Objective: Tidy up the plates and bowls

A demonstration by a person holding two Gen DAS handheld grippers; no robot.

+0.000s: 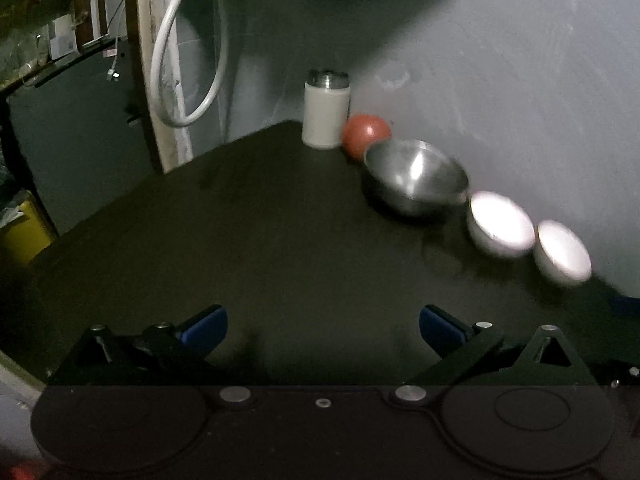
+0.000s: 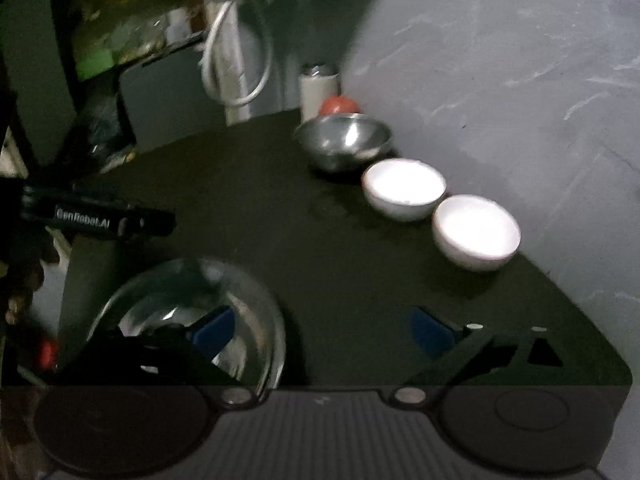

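Looking through each wrist cam in turn:

Left view, claw: left claw gaping wide, nothing between the blue pads, just bare dark tabletop under it.
Left view, bowls: all off to the upper right along the wall. Steel bowl first, then two white bowls further right, almost touching each other.
Left view, extras: white canister and a red round thing at the back corner, behind the steel bowl.
Right view, claw: right claw also spread open, gripping nothing.
Right view, nearest dish: big shiny steel bowl or plate (too blurry to tell which) low on the left, its rim passing under the left-side finger.
Right view, row: same steel bowl and white bowls, ahead and right.
Materials: steel ones mirror-smooth and round, white ones look glazed and hemispherical.
My guess: the right claw is nearer the white pair.
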